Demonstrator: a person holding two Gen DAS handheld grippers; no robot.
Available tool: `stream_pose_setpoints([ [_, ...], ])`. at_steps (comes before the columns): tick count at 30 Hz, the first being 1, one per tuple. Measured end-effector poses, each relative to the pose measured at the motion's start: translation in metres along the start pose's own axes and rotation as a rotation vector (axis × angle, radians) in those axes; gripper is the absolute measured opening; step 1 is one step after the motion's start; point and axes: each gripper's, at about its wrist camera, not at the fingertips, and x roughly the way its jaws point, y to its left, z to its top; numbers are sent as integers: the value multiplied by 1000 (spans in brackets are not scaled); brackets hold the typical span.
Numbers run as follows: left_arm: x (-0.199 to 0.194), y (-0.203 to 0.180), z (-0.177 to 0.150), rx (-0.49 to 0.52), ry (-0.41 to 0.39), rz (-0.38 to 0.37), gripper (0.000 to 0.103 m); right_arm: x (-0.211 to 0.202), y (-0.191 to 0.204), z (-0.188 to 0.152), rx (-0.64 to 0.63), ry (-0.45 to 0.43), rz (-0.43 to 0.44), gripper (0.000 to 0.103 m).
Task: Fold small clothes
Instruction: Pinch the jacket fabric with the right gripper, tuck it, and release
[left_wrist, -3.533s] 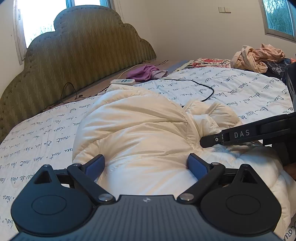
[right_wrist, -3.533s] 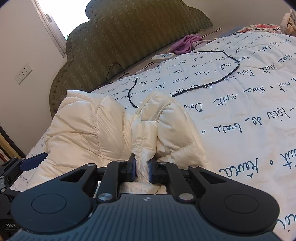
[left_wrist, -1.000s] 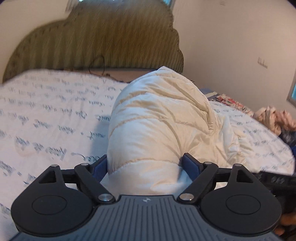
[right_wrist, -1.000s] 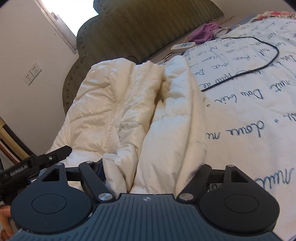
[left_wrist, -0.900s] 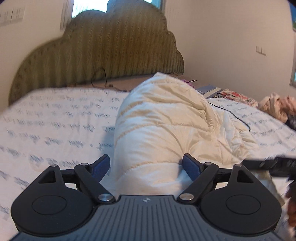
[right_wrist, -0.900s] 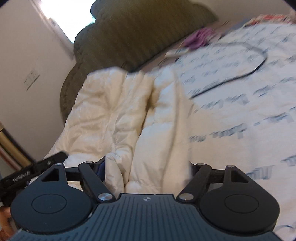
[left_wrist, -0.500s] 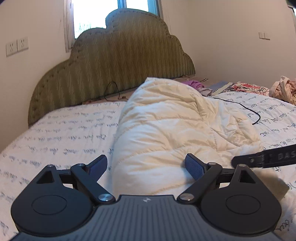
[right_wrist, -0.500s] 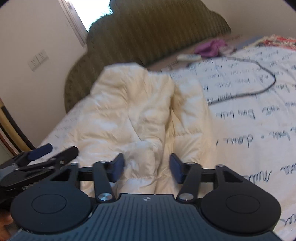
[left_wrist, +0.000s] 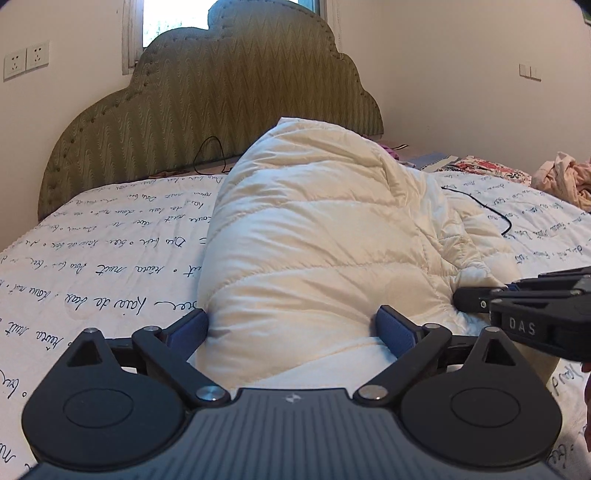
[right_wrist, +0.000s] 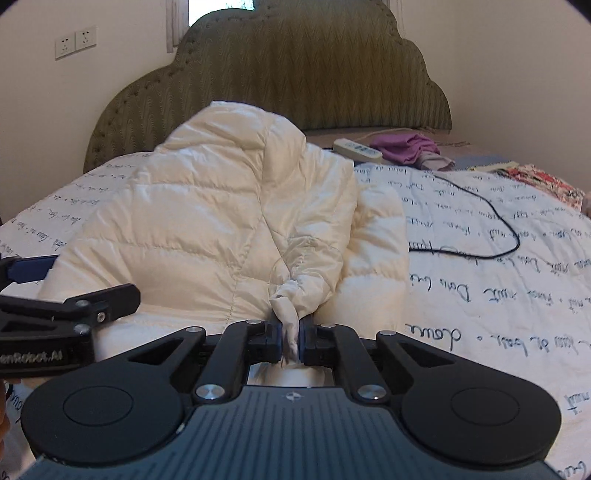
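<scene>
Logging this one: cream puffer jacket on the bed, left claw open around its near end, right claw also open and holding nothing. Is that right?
Not quite. The right claw is shut, pinching a bunched bit of the cream puffer jacket, as the right wrist view shows. The rest holds: the jacket lies on the bed, and the left claw is open around its near end.

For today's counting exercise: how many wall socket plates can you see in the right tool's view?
2: the left socket plate and the right socket plate sit side by side on the wall left of the headboard. Others may be hidden.
</scene>
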Motion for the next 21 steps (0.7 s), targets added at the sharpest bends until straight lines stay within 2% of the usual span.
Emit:
stream_pose_setpoints([
  [2, 4, -3, -2, 15, -3, 9, 100, 3, 0, -2, 18, 9, 3, 10],
  [4, 7, -4, -4, 22, -4, 18, 101, 8, 1, -1, 25, 19, -1, 17],
  [7, 10, -6, -6, 29, 0, 27, 103, 8, -2, 0, 45, 33, 8, 21],
  [8, 11, -6, -7, 32, -3, 29, 103, 3, -3, -1, 58, 24, 4, 27],
  [9, 11, -7, -7, 33, -6, 31, 103, -4, -4, -2, 69, 8, -9, 32],
  [13, 11, -10, -10, 39, -17, 36, 103, -45, -2, -9, 77, -114, -78, 38],
  [16, 11, -11, -12, 42, -26, 37, 103, -69, 6, -16, 45, -154, -26, 39],
  [19, 11, -11, -14, 43, -34, 39, 103, -66, 16, -23, 8, -97, 31, 36],
  [21, 11, -11, -15, 47, -38, 41, 103, -54, 19, -28, -11, -54, 11, 31],
])
